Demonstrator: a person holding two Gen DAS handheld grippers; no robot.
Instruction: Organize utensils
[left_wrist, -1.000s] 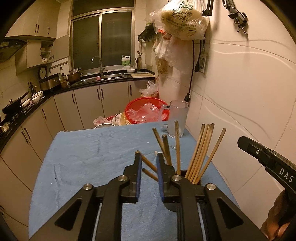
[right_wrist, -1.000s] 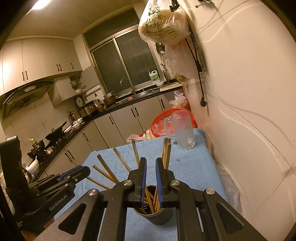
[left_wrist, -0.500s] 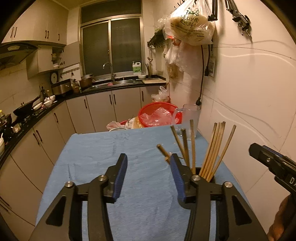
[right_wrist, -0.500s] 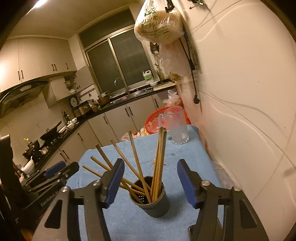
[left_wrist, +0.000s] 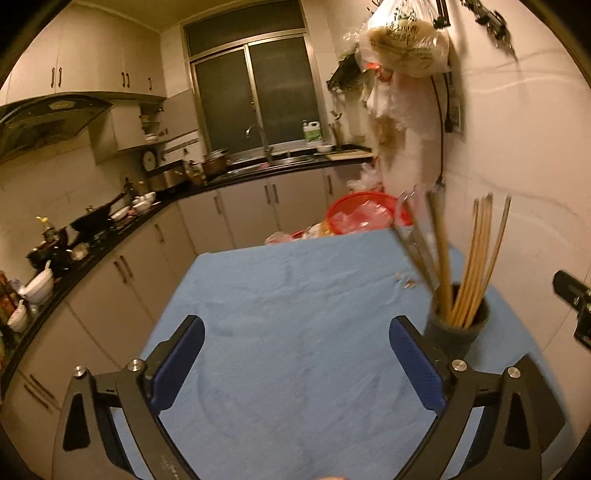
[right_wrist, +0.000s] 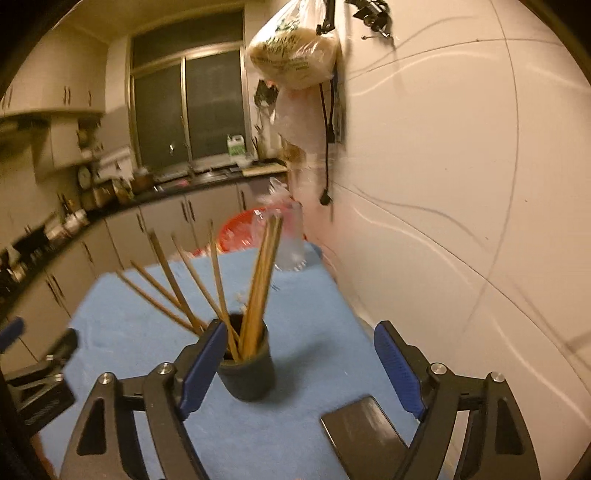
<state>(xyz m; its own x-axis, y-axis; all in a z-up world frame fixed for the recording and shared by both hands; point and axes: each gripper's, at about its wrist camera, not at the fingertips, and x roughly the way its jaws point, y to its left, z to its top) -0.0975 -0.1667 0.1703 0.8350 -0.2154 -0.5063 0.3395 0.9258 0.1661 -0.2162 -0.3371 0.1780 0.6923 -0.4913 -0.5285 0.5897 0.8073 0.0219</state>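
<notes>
Several wooden chopsticks (left_wrist: 469, 258) stand in a dark cup (left_wrist: 456, 330) on the blue cloth (left_wrist: 295, 332). The chopsticks (right_wrist: 255, 280) and the cup (right_wrist: 247, 373) also show in the right wrist view. My left gripper (left_wrist: 295, 358) is open and empty, back from the cup, which stands just beyond its right finger. My right gripper (right_wrist: 299, 362) is open and empty, with the cup just past its left finger. The left gripper shows at the left edge of the right wrist view (right_wrist: 33, 369).
A glass mug (right_wrist: 290, 240) stands at the far end of the cloth near the wall. A red basin (left_wrist: 365, 218) sits beyond the table. A dark flat object (right_wrist: 362, 424) lies on the cloth by my right gripper. The white wall runs close along the right.
Both grippers have gone from shut to wide open and drawn back from the cup. The chopsticks they held now stand in the cup.
</notes>
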